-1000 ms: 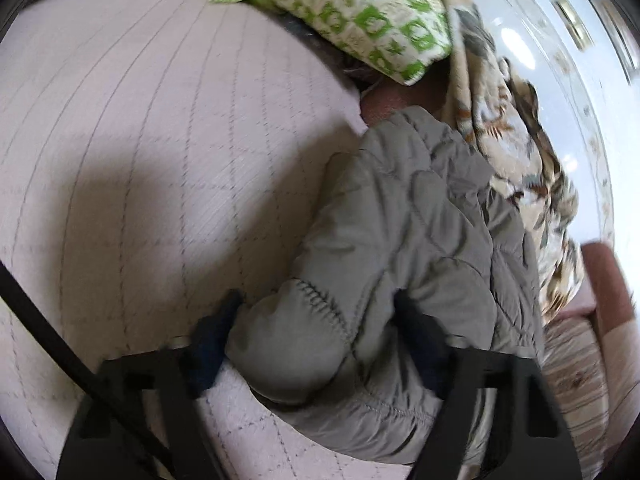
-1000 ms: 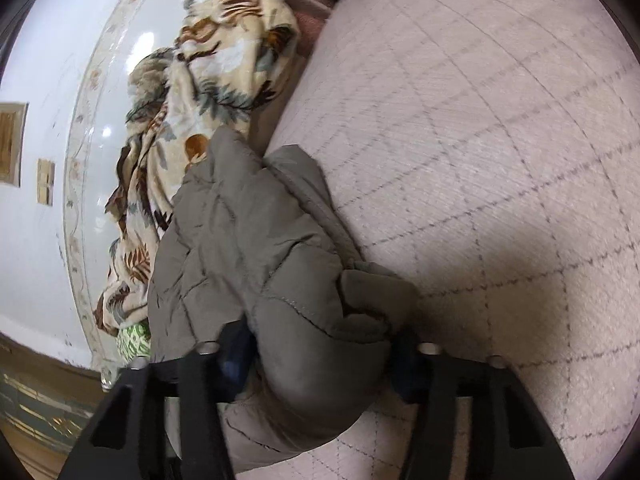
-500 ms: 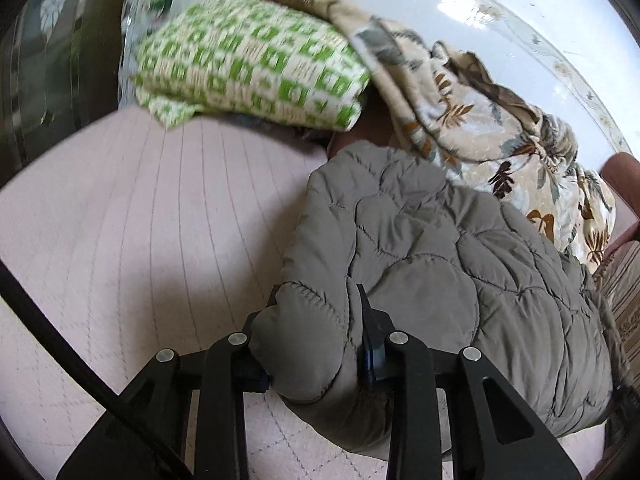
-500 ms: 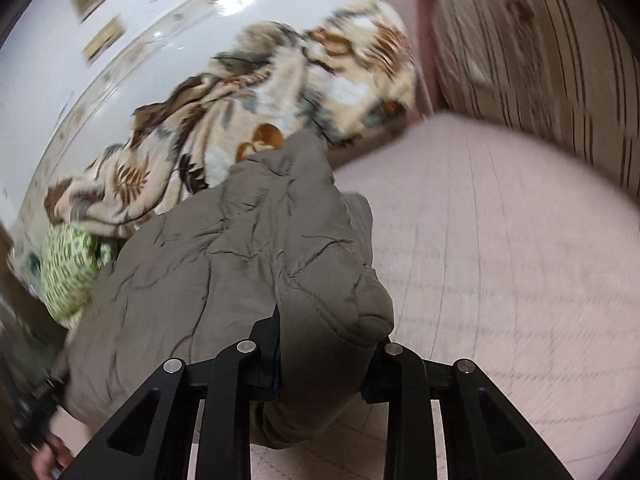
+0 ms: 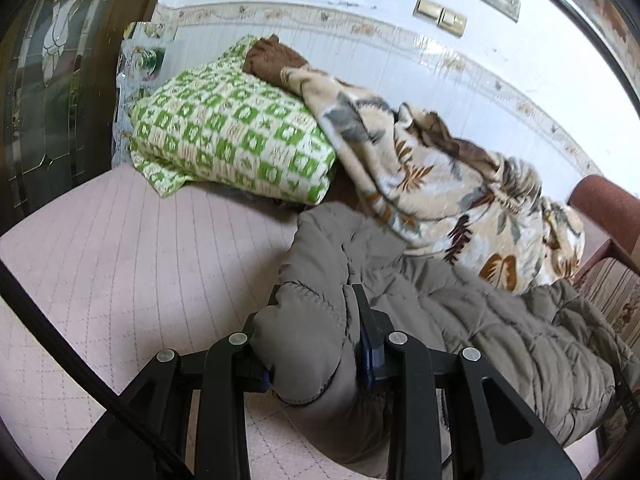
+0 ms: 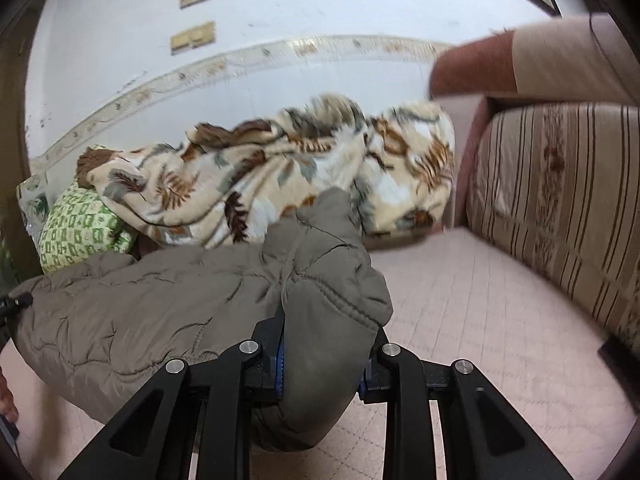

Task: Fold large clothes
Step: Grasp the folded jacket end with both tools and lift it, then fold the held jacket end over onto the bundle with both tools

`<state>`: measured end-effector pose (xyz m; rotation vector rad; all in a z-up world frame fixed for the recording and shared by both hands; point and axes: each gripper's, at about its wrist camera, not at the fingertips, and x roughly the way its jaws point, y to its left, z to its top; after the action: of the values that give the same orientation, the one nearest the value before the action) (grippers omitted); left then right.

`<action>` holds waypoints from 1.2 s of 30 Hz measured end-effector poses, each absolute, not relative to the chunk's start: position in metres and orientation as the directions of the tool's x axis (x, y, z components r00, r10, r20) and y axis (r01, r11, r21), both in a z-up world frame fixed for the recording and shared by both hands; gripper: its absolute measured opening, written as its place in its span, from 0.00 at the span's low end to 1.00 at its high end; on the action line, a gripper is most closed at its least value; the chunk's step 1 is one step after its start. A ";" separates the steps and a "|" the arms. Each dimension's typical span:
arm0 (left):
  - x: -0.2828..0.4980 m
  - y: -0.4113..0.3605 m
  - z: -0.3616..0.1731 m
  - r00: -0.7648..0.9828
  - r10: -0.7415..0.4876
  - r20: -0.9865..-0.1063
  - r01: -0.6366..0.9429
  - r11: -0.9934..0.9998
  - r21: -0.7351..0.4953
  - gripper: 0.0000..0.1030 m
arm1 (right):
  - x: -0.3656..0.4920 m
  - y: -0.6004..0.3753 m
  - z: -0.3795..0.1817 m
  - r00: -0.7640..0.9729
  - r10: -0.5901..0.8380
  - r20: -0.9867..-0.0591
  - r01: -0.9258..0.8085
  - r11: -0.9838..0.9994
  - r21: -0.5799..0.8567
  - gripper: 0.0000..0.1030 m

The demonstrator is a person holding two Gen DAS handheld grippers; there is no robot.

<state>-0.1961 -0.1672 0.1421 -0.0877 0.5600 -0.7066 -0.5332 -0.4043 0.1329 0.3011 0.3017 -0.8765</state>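
The quilted jacket is grey-brown, thick and puffy, with wavy stitched lines across its cloth. It is crumpled, not flat. One stitched corner of it sits between the fingers of the left gripper, and the rest stretches away to the right of that gripper, hanging a little above the surface. Seen from the right gripper, the jacket has another bunched corner between the fingers, and its body spreads to the left. Ahead of both grippers its far edge goes up against the bedding behind.
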 end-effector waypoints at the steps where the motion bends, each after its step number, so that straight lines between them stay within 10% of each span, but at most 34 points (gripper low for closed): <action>1: -0.198 -0.164 0.148 0.621 -0.640 -0.453 0.592 0.761 -0.264 0.29 | -0.535 -0.401 0.137 0.612 -0.699 -0.369 0.780 0.610 0.139 0.26; 17: -0.266 -0.090 0.165 0.604 -0.644 -0.469 0.633 0.746 -0.209 0.30 | -0.592 -0.323 0.163 0.665 -0.656 -0.355 0.722 0.687 0.083 0.26; 28: -0.286 -0.041 0.077 0.513 -0.522 -0.682 0.560 0.805 -0.195 0.35 | -0.632 -0.295 0.090 0.581 -0.597 -0.553 0.762 0.638 0.111 0.26; 36: -0.278 -0.028 0.044 0.504 -0.431 -0.749 0.469 0.864 -0.182 0.75 | -0.650 -0.320 0.031 0.528 -0.482 -0.699 0.800 0.558 0.219 0.37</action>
<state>-0.2783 -0.0277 0.0444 0.0463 0.8903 -0.5434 -0.6500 -0.3200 0.0311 0.5704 0.6274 -0.8173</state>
